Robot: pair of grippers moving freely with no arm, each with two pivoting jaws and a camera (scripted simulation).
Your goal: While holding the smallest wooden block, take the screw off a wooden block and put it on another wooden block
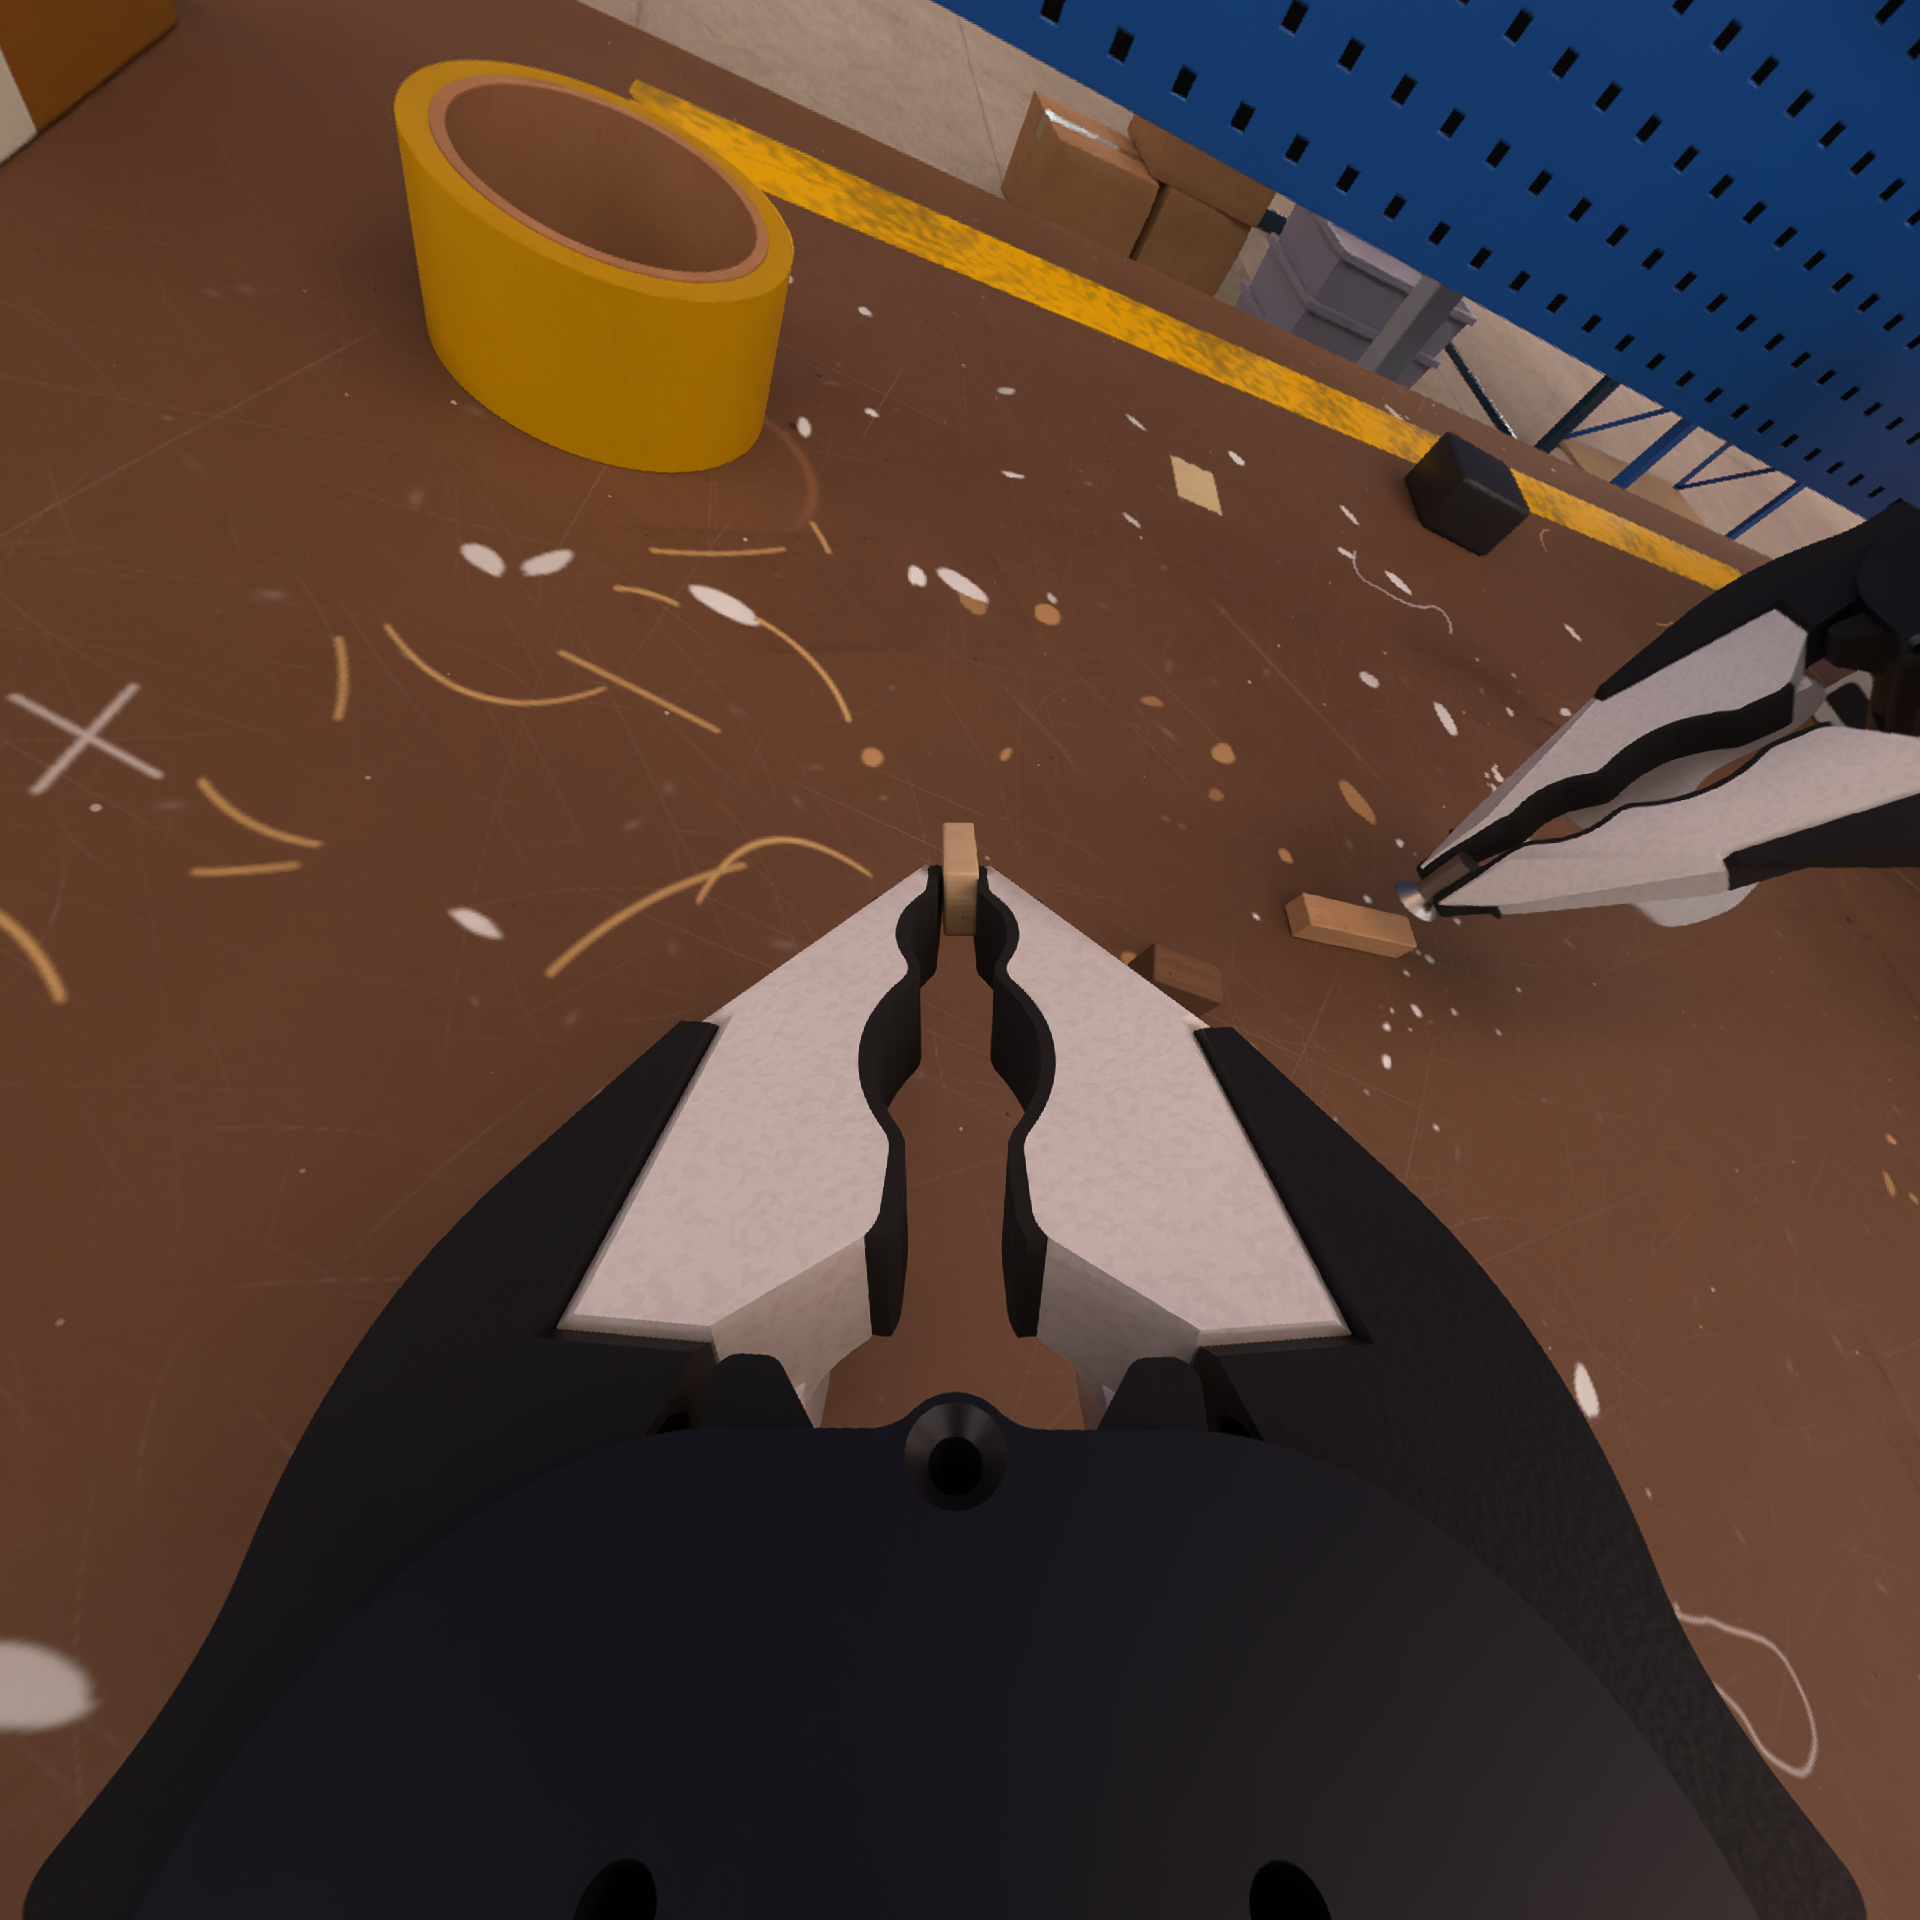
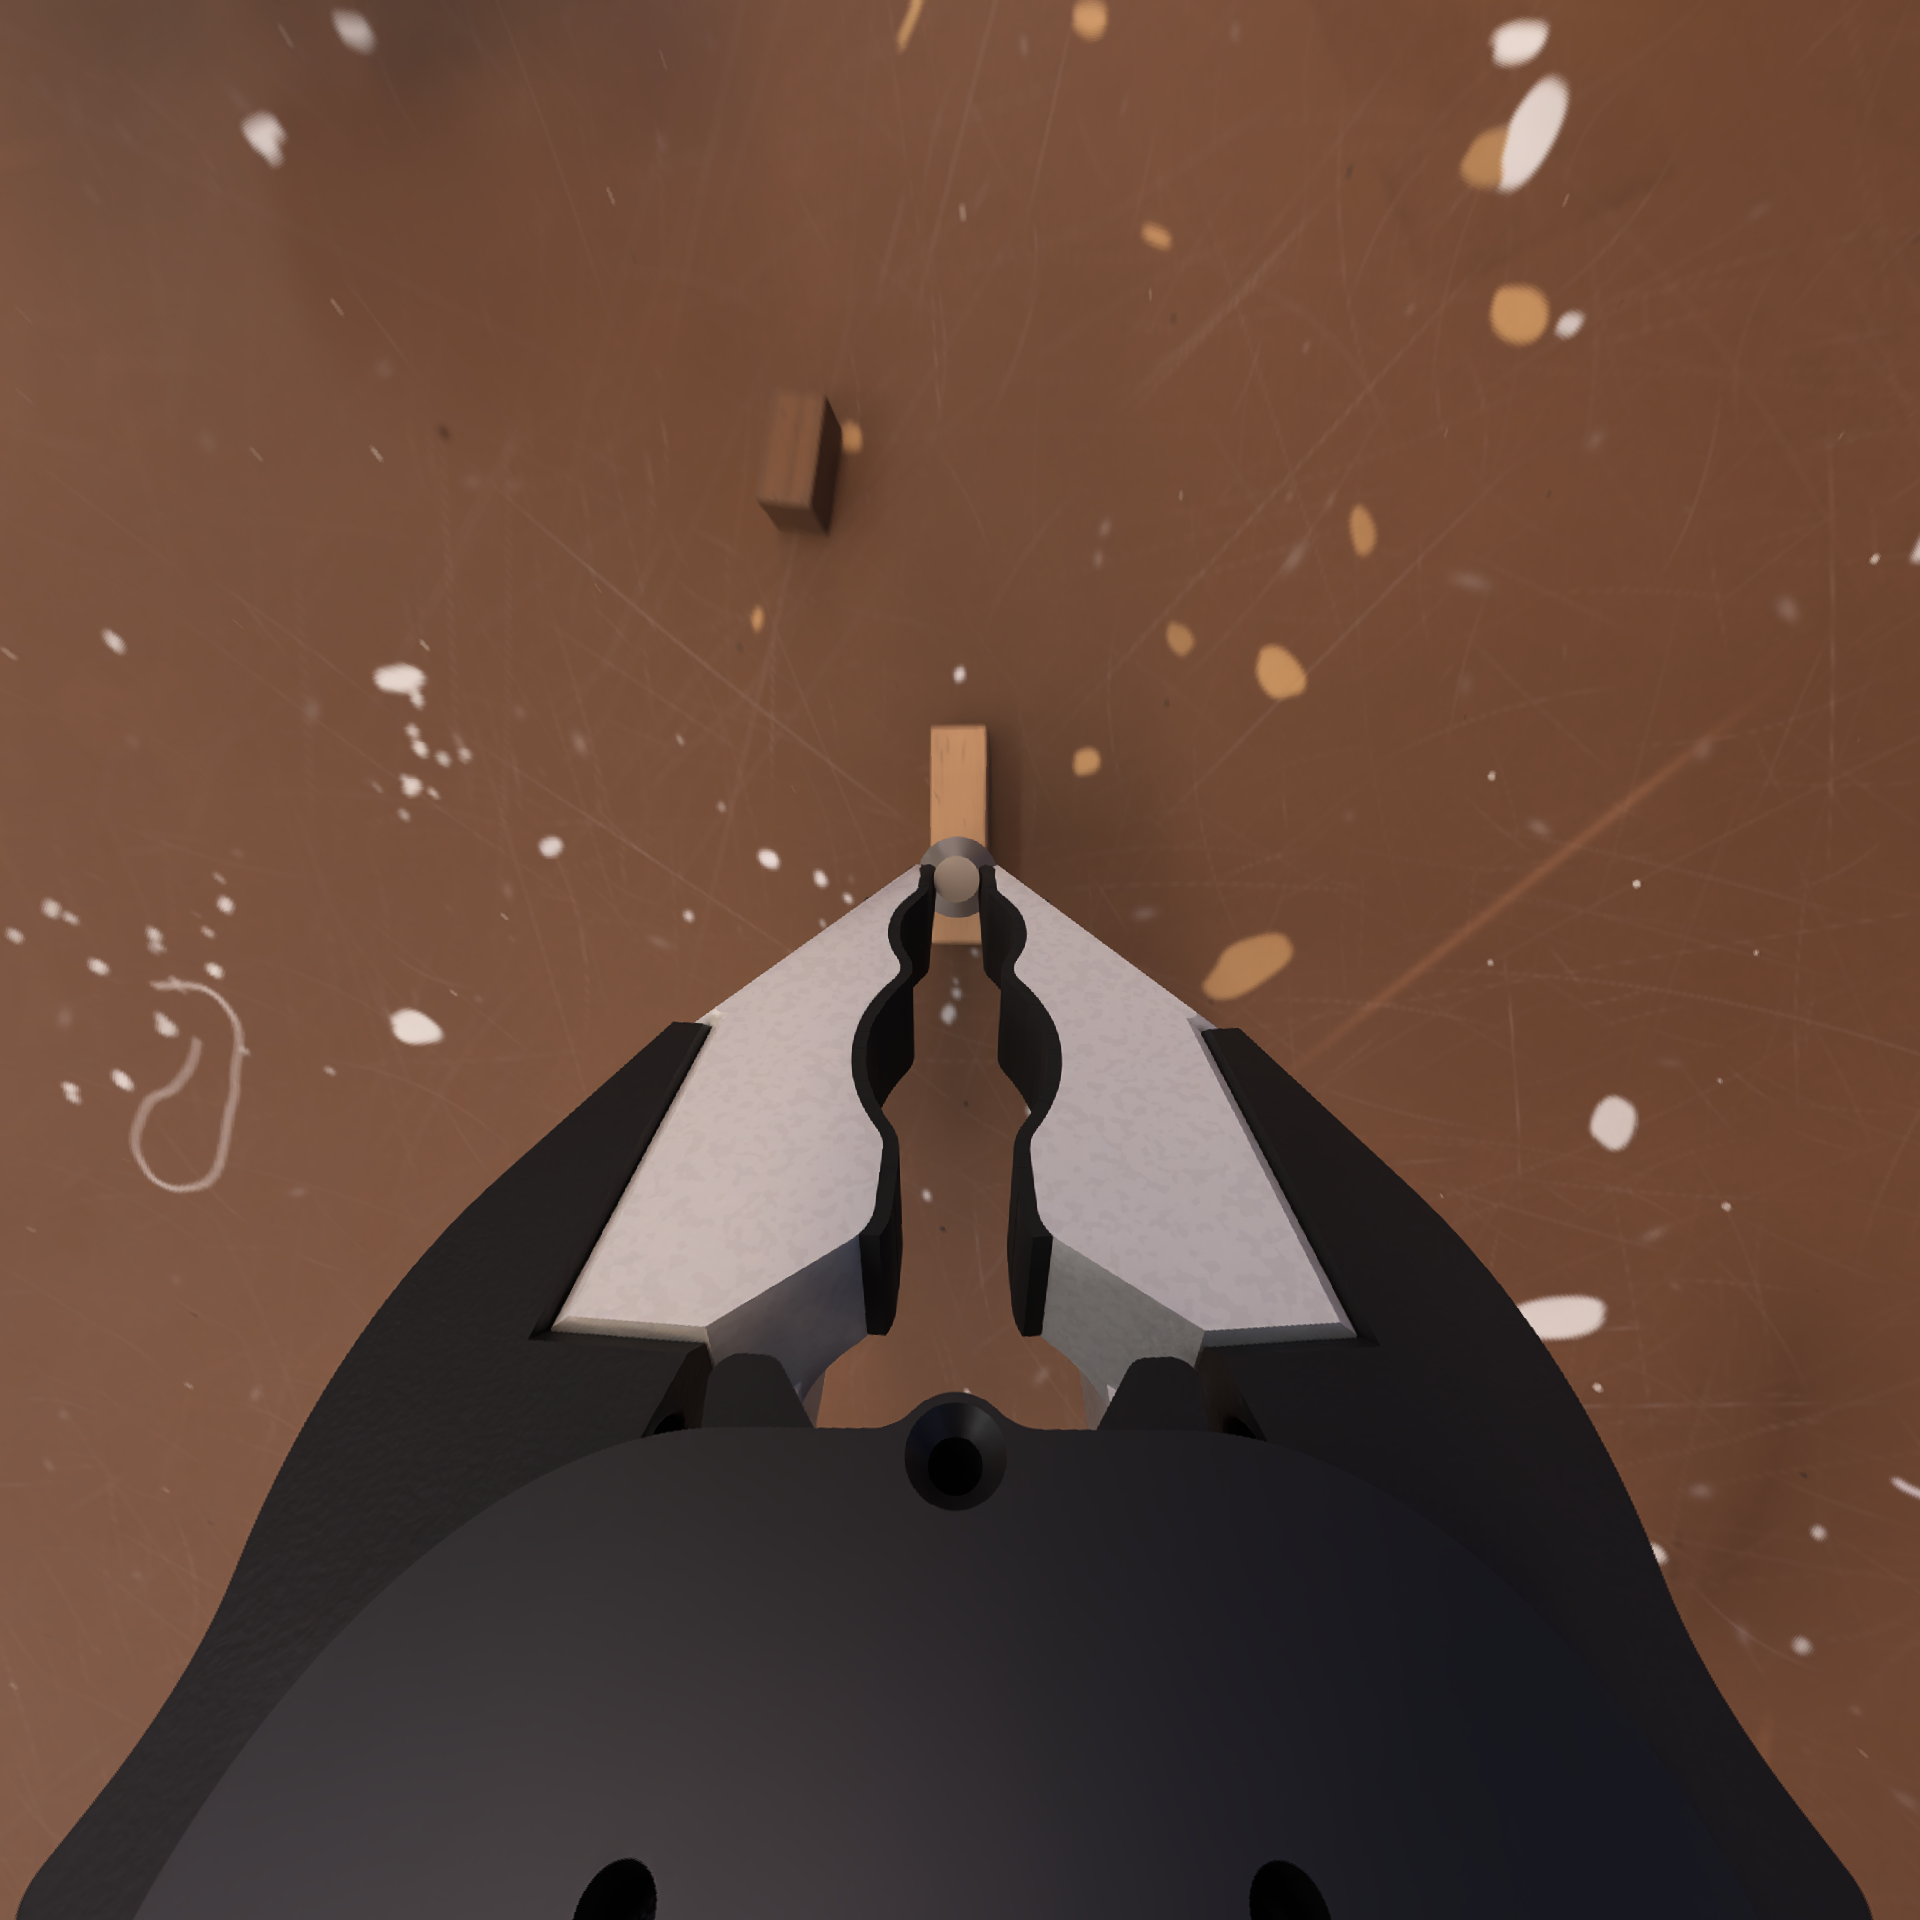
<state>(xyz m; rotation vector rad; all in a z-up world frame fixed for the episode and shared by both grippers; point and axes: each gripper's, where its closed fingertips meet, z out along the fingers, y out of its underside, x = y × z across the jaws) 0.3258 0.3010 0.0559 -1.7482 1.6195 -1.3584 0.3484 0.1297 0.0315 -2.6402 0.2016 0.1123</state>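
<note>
left gripper [image 1: 958, 883]: fingers nearly together at the tips, pinching a small pale block [image 1: 959, 878]; the block stands on end between the tips and pokes out past them toward 12 o'clock.
right gripper [image 2: 957, 883]: tips drawn close around a screw [image 2: 957, 881]; the round grey head faces the camera, gripped on both sides.
right gripper, seen from the left wrist [image 1: 1439, 894]: enters from 3 o'clock, tips pointing down toward 9, screw [image 1: 1415, 898] at the very tip.
light block [image 2: 958, 784]: lies flat on the table, straight under the screw, long axis running 12 to 6; its near end is hidden behind the screw and tips. from the left wrist it [image 1: 1349, 923] lies at 3 o'clock of the left tips, its right end just beside the screw; contact cannot be told.
dark block [image 2: 800, 464]: at 11 o'clock of the light block, well apart, alone on the table; from the left wrist [image 1: 1179, 972] just right of the right finger.
tape roll [image 1: 597, 265]: yellow, at 11 o'clock, far off.
black cube [image 1: 1466, 491]: at 1 o'clock, by the yellow edge stripe.
table [image 2: 416, 416]: brown, scratched, flecked with white and tan.
</note>
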